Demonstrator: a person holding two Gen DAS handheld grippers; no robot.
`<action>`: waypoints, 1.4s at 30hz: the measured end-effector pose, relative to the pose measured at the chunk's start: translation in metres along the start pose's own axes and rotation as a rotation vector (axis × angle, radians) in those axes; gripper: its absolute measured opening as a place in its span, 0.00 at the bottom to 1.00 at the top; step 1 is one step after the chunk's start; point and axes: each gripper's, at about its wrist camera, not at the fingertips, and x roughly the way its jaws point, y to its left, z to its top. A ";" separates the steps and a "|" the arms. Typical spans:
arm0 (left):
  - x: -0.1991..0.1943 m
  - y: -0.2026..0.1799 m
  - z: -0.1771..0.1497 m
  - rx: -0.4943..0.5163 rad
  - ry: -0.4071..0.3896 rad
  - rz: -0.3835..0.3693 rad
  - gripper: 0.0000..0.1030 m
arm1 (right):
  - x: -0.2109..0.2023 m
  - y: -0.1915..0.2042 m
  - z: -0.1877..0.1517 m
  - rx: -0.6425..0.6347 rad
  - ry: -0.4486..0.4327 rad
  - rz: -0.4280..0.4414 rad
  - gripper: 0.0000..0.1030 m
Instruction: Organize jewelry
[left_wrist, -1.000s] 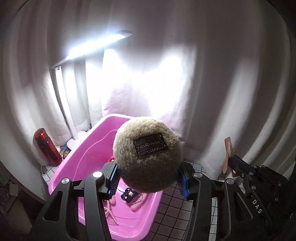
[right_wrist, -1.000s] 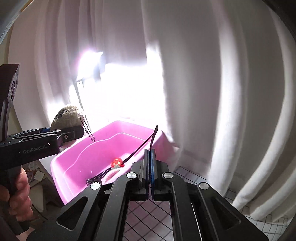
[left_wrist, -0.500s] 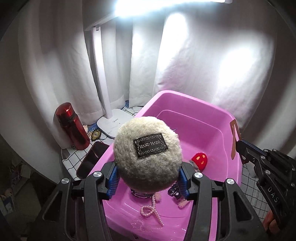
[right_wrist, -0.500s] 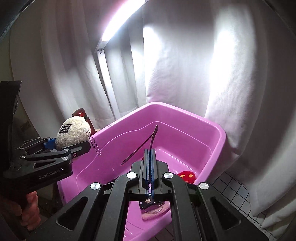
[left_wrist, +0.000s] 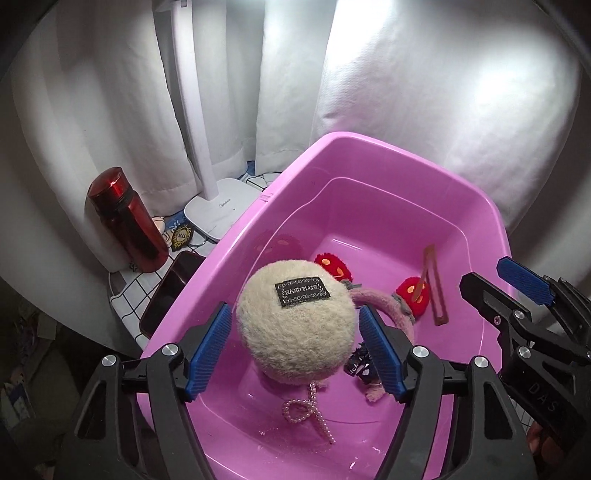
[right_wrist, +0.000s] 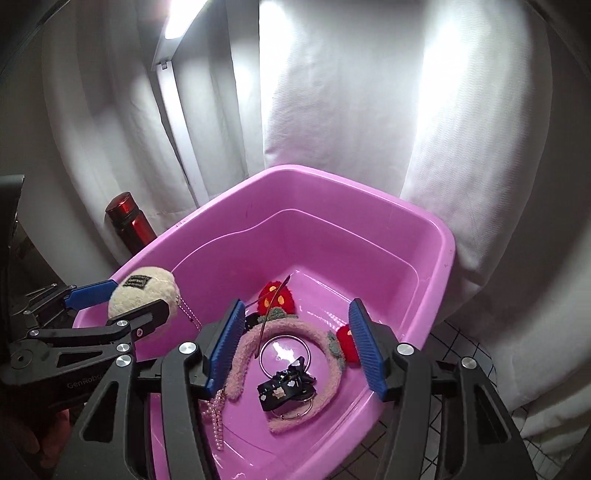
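Left wrist view: we see the cream fuzzy pom-pom ball with a black "HAND MADE" label (left_wrist: 297, 326) sitting between the blue pads of our left gripper (left_wrist: 297, 345), above the pink plastic tub (left_wrist: 376, 155). The jaws stand spread, with a sliver of gap showing on each side of the ball, so we cannot tell whether they grip it. Below the ball a white pearl strand (left_wrist: 308, 411) lies looped on the tub floor. Further in lie the pink plush headband with red mushroom ends (left_wrist: 391, 306) and a slim brown hair clip (left_wrist: 436, 291) leaning against the tub's right wall.

From the right wrist view, our right gripper (right_wrist: 295, 347) hangs over the tub with its jaws wide apart and nothing between them. Under it, inside the headband's curve, rest a thin metal bangle (right_wrist: 284, 356) and a black patterned bow (right_wrist: 282, 389).

Outside the tub, on the gridded counter (left_wrist: 125, 299), a red metallic bottle (left_wrist: 127, 221) stands beside the white lamp base (left_wrist: 221, 212), with white curtains (left_wrist: 424, 92) behind.
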 end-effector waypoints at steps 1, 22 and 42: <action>-0.001 0.000 0.000 -0.001 -0.003 0.004 0.78 | -0.002 -0.001 0.001 0.003 -0.007 -0.002 0.58; -0.025 -0.004 -0.009 -0.038 -0.010 0.074 0.84 | -0.045 -0.014 -0.019 0.048 -0.054 -0.014 0.58; -0.051 -0.016 -0.026 -0.037 -0.028 0.086 0.84 | -0.084 -0.015 -0.042 0.070 -0.092 -0.029 0.58</action>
